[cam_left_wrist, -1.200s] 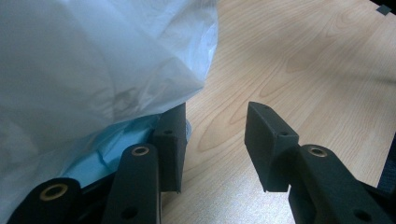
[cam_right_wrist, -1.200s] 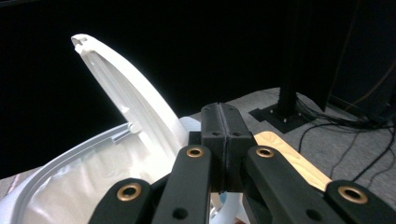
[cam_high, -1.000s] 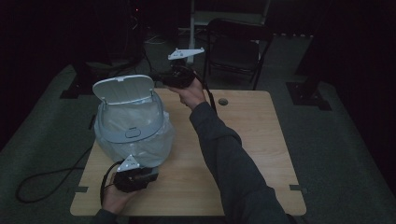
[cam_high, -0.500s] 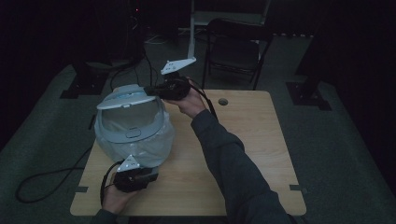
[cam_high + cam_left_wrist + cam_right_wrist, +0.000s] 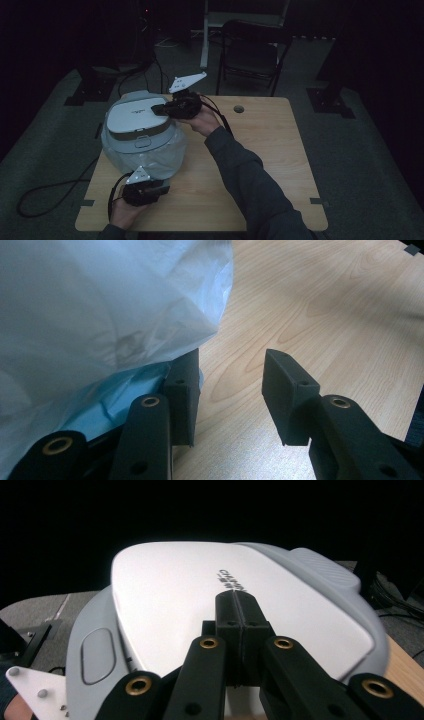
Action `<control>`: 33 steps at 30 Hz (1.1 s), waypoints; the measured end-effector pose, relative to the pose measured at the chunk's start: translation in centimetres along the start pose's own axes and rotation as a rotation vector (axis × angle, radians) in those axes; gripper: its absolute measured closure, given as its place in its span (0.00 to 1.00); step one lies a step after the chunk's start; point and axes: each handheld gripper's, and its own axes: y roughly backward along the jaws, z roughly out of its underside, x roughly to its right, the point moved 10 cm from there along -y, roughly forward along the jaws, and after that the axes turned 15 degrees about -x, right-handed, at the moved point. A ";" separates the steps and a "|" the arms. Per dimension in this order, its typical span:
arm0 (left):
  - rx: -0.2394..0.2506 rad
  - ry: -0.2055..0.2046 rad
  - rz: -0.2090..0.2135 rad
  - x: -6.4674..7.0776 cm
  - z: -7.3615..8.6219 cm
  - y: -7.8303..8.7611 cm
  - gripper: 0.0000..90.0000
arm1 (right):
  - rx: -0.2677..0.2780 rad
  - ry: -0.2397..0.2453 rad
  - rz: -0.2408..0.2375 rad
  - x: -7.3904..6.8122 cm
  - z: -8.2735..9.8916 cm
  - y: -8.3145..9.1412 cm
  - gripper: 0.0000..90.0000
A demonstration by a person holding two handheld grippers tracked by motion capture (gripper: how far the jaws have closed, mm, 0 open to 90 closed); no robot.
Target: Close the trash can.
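Observation:
A round appliance with a white lid stands on the left of the wooden table, its body wrapped in a clear plastic bag. My right gripper is shut with nothing between its jaws, and its tips rest on the lid's top, which lies low on the body. My left gripper stays open at the appliance's near base. One of its jaws sits against the bag's bottom edge, and only bare table shows between the jaws.
A round cable hole is in the table's far middle. A dark chair stands behind the table. A cable loops over the floor at the left. The right half of the tabletop is bare wood.
The lid, raised a second ago, has swung down onto the appliance. My right gripper came down and to the left with it. My left gripper has stayed in place.

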 end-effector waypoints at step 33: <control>-0.004 0.001 0.000 0.0 0.1 -0.1 0.66 | -0.013 0.051 -0.048 -3.3 0.6 -2.1 1.00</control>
